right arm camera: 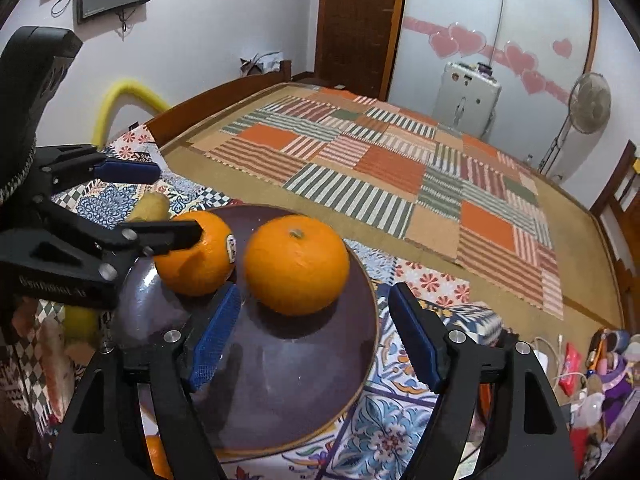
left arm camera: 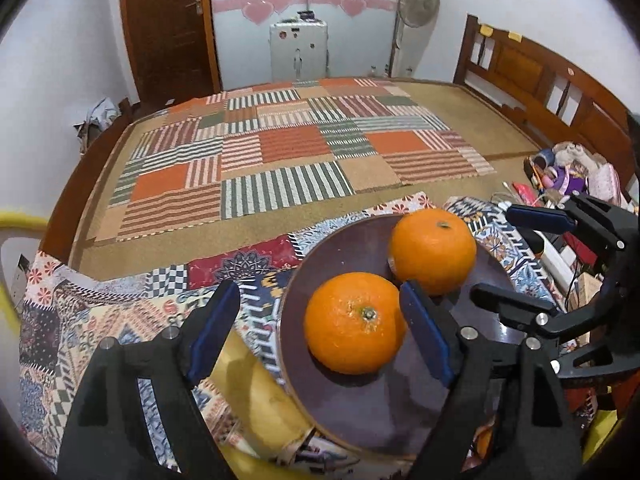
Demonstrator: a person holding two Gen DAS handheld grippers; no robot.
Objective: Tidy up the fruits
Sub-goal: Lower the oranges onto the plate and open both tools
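Two oranges lie on a dark purple plate [left arm camera: 360, 404] [right arm camera: 280, 380]. In the left wrist view the near orange [left arm camera: 354, 322] lies between the open fingers of my left gripper [left arm camera: 320, 328], and the far orange [left arm camera: 434, 250] is behind it. In the right wrist view the same far orange [right arm camera: 296, 264] lies just ahead of my open right gripper [right arm camera: 314, 340]; the other orange [right arm camera: 196, 256], with a sticker, is beside it at the left, with my left gripper [right arm camera: 160, 204] open around it. My right gripper [left arm camera: 520, 256] also shows at the right of the left wrist view.
The plate rests on a patterned cloth [left arm camera: 120, 320] at the edge of a bed with a striped patchwork mat [left arm camera: 280, 160]. A yellow fruit [right arm camera: 150, 208] lies left of the plate, another orange [right arm camera: 156, 456] below it. Toys and cables [right arm camera: 592, 376] clutter the right side.
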